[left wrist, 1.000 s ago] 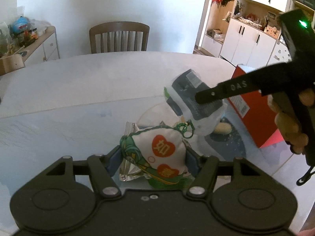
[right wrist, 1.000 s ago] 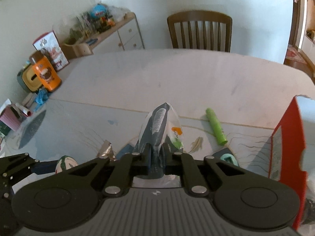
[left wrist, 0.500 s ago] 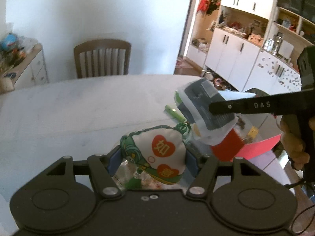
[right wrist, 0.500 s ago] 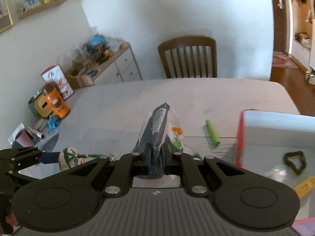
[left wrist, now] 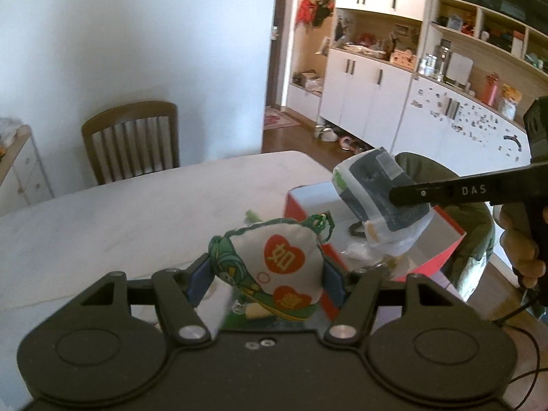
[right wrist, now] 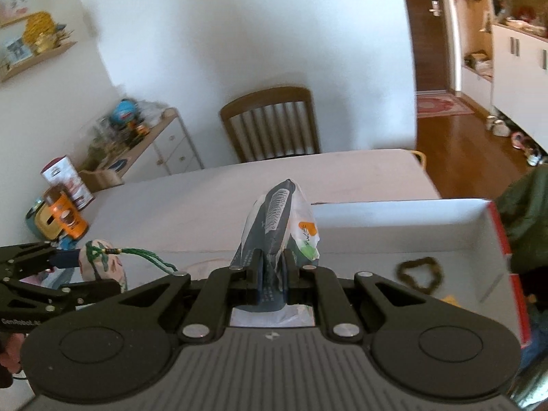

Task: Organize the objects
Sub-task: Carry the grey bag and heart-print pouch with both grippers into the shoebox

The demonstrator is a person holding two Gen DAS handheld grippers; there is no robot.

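Note:
My left gripper (left wrist: 265,274) is shut on a small white cloth sachet (left wrist: 274,267) with red hearts, green trim and a green cord, held above the table. The same sachet (right wrist: 102,267) shows at the left of the right wrist view. My right gripper (right wrist: 272,267) is shut on a dark grey and white snack packet (right wrist: 279,226), lifted over the near side of the red box (right wrist: 501,236). In the left wrist view that packet (left wrist: 380,202) hangs above the red box (left wrist: 441,250), pinched by the right gripper's fingers (left wrist: 441,193).
Inside the white-lined box lies a dark ring-shaped item (right wrist: 419,270). A green stick (left wrist: 253,215) rests on the white table (left wrist: 137,212). A wooden chair (right wrist: 270,123) stands at the far side, a cluttered sideboard (right wrist: 150,140) at the left. A person's hand (left wrist: 520,243) holds the right gripper.
Both grippers have risen and swung right with their loads. The snack packet has moved from beside the box to above it, and the box interior has come into view.

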